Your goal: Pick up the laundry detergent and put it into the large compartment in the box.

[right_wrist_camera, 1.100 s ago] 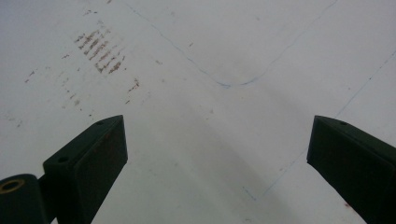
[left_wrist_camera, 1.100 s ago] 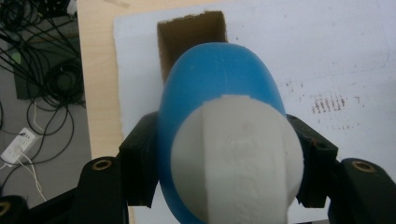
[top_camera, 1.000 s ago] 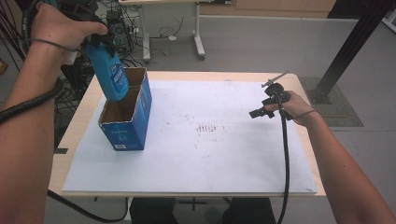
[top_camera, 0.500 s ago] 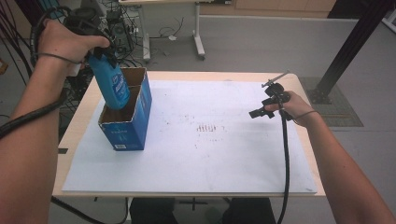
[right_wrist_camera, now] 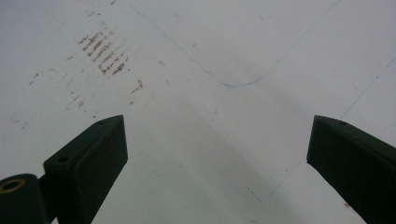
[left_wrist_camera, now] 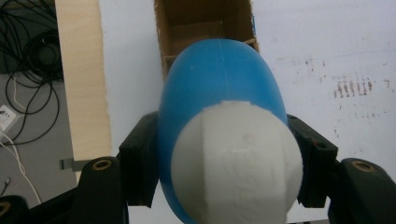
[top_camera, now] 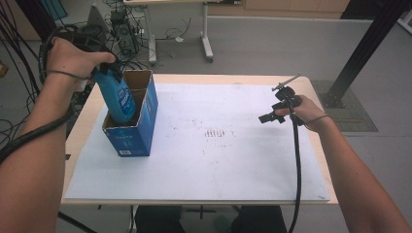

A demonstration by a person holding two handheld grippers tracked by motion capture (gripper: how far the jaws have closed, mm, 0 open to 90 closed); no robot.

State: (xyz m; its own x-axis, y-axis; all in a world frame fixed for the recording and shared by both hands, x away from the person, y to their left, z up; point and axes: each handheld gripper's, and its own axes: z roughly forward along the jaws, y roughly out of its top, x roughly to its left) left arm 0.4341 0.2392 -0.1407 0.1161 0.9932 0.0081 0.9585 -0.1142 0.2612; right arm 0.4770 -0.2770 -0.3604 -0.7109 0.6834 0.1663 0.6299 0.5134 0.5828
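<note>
1. The blue bottle [top_camera: 118, 97] stands tilted at about ten o'clock on the table, its base already inside the open top of the box [top_camera: 132, 131] and its white cap [left_wrist_camera: 236, 163] uppermost.
2. The left gripper [left_wrist_camera: 229, 154] is clamped on the bottle just below the cap, one black jaw on each flank.
3. Step in hand, as I judge it: lowering the bottle into the box. Next the bottle needs straightening so it slides down past the cardboard rim without catching, and only then should the jaws let go.
4. The bottle is smooth, rounded plastic, likely slippery; the cap is matt white with flat facets.
5. The box is tall, narrow cardboard, blue printed outside, brown inside, flaps open.
6. The right gripper [top_camera: 277, 112] hovers at about three o'clock, its jaws wide apart with nothing between them.
7. A white sheet [top_camera: 233, 170] covers the pale wooden table [top_camera: 77, 145], marked by small brown stains [top_camera: 215, 133] near the centre.
</note>
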